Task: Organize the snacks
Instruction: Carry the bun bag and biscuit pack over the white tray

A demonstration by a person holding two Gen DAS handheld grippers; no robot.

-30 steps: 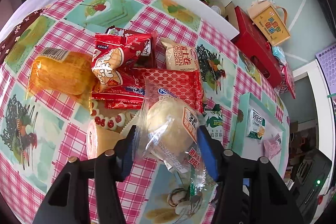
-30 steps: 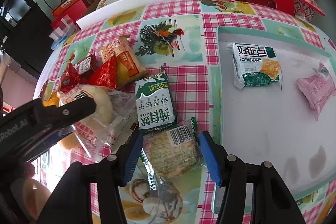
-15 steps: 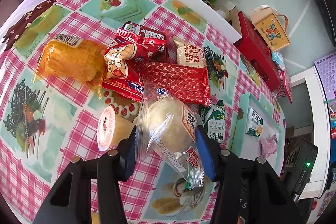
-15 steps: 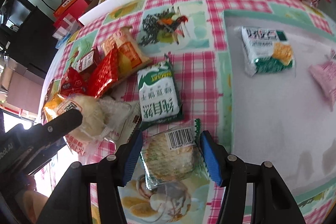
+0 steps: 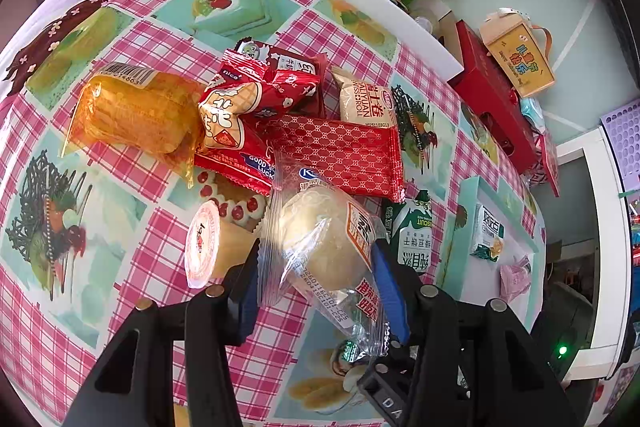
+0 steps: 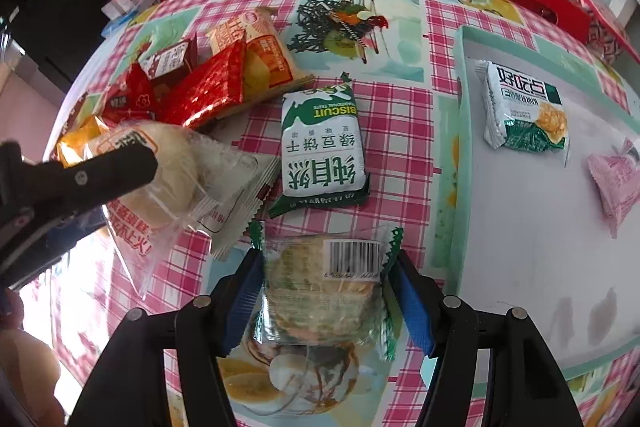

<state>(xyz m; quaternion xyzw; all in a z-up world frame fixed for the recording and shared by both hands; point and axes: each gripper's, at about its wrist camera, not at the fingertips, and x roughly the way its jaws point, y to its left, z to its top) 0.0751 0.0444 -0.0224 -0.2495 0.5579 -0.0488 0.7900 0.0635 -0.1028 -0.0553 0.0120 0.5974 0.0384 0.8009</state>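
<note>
Checked pink oilcloth covers the tabletop, with boxes and bottles crowding the floor beyond its far edge. From the left wrist view, our left gripper pinches a round bun in a clear wrapper, lifted just in front of a heap we have not yet sorted: an orange-wrapped cake, red packets, a beige roll pack and a jelly cup. From the right wrist view, the pale tray at the tabletop's right edge holds only two snacks, a green-and-white cracker pack and a pink packet. Our right gripper straddles a barcoded cracker pack near the tabletop's near edge, its jaws opening, pads seemingly clear of the wrapper. A green biscuit pack waits just beyond. We judge the sorting barely begun.
</note>
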